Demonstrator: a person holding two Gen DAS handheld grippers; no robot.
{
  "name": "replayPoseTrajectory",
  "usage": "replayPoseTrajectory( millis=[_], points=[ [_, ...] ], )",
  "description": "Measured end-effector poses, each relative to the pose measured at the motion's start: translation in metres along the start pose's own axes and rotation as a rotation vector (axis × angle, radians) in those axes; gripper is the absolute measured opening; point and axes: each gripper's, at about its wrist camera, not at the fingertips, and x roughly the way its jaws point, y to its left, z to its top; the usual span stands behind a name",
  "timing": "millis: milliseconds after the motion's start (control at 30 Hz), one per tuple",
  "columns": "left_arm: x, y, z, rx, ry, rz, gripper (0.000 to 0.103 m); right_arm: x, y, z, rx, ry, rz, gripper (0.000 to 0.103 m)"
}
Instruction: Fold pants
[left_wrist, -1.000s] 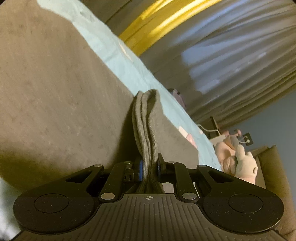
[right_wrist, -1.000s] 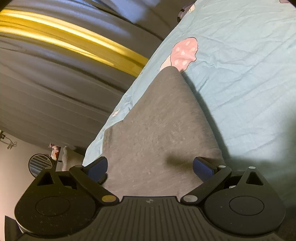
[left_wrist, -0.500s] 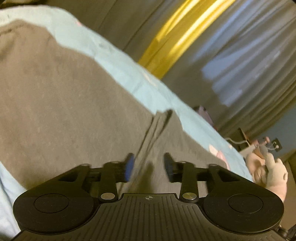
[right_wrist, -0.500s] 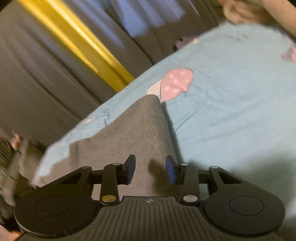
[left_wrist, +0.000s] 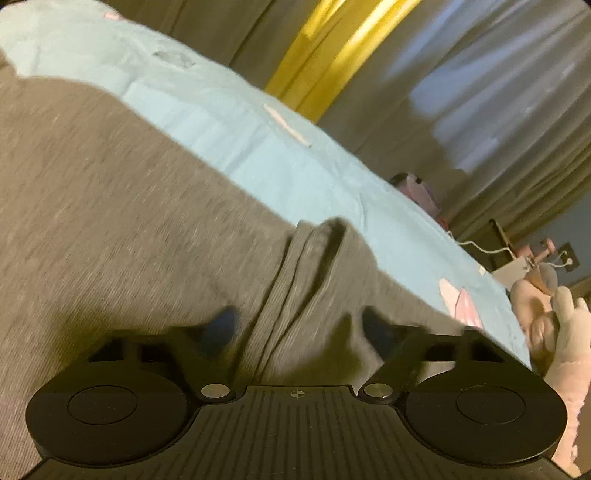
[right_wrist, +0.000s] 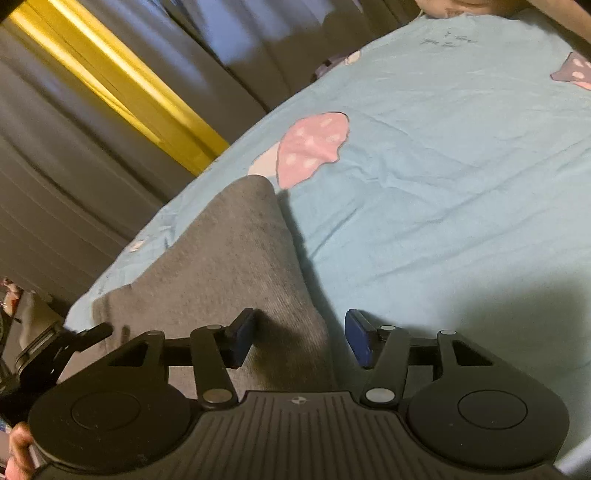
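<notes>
Grey pants (left_wrist: 110, 206) lie on a light blue bedsheet (left_wrist: 258, 147). In the left wrist view a ribbed fold of the pants (left_wrist: 291, 295) runs out between the jaws of my left gripper (left_wrist: 299, 328), which is open and holds nothing. In the right wrist view the pants (right_wrist: 229, 258) taper to a corner near a pink mushroom print (right_wrist: 314, 144). My right gripper (right_wrist: 299, 339) is open above the right edge of the pants and holds nothing.
Grey curtains with a yellow strip (left_wrist: 332, 55) hang behind the bed. Plush toys (left_wrist: 554, 325) and cables sit at the right past the bed edge. The other gripper's body (right_wrist: 48, 354) shows at the left of the right wrist view.
My left gripper let go of the pants fold and opened wide. My right gripper narrowed, then opened again, and shifted toward the right edge of the pants.
</notes>
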Motion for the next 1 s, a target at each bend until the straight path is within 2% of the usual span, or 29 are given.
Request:
replayPoseTrajectory(
  millis=[33,100,233,300,333,400,433,500,533,600,633,667,733,800,833,933,1000],
  points=[
    [0.002,-0.002,0.002,0.01,0.009,0.018,0.025,0.0,0.0,0.0,-0.002,0.0,0.016,0.054],
    [-0.001,-0.001,0.003,0.012,-0.001,0.0,0.022,-0.002,0.002,-0.002,-0.008,-0.003,0.046,0.054],
    [-0.025,-0.013,-0.002,0.109,-0.084,-0.029,0.02,-0.003,0.004,-0.003,-0.012,-0.014,0.088,0.058],
    [-0.029,-0.02,-0.001,0.164,-0.116,0.009,0.02,0.001,0.005,-0.001,-0.012,0.005,0.078,0.058],
    [-0.024,-0.023,-0.001,0.192,-0.118,0.051,0.02,0.003,0.005,0.0,-0.012,0.017,0.078,0.058],
    [-0.008,-0.019,-0.001,0.19,-0.059,0.153,0.024,0.006,0.008,0.0,-0.032,0.031,0.059,0.058],
    [-0.003,-0.015,-0.002,0.165,-0.032,0.164,0.03,0.006,0.009,-0.001,-0.043,0.033,0.058,0.059],
    [-0.009,-0.015,-0.005,0.147,-0.039,0.157,0.032,0.005,0.012,-0.002,-0.065,0.036,0.039,0.06],
    [-0.016,-0.017,-0.006,0.154,-0.043,0.165,0.037,0.005,0.012,-0.002,-0.068,0.039,0.039,0.061],
    [-0.034,-0.023,-0.01,0.183,-0.071,0.163,0.049,0.003,0.012,-0.002,-0.064,0.035,0.043,0.062],
    [-0.044,-0.023,-0.014,0.199,-0.079,0.151,0.063,0.002,0.011,-0.001,-0.06,0.032,0.045,0.062],
    [-0.053,-0.023,-0.019,0.202,-0.086,0.142,0.072,0.001,0.011,-0.001,-0.054,0.029,0.048,0.063],
    [-0.064,-0.019,-0.027,0.201,-0.064,0.114,0.078,0.0,0.01,-0.001,-0.052,0.029,0.048,0.065],
    [-0.066,-0.014,-0.033,0.206,-0.016,0.123,0.078,0.002,0.012,-0.002,-0.059,0.038,0.045,0.065],
    [-0.064,-0.01,-0.037,0.21,-0.003,0.144,0.073,0.003,0.013,-0.002,-0.065,0.042,0.045,0.066],
    [-0.057,0.003,-0.044,0.179,0.033,0.177,0.05,0.002,0.016,-0.004,-0.083,0.047,0.04,0.068],
    [-0.061,0.009,-0.046,0.149,0.023,0.152,0.046,0.0,0.017,-0.004,-0.087,0.048,0.038,0.07]
  ],
)
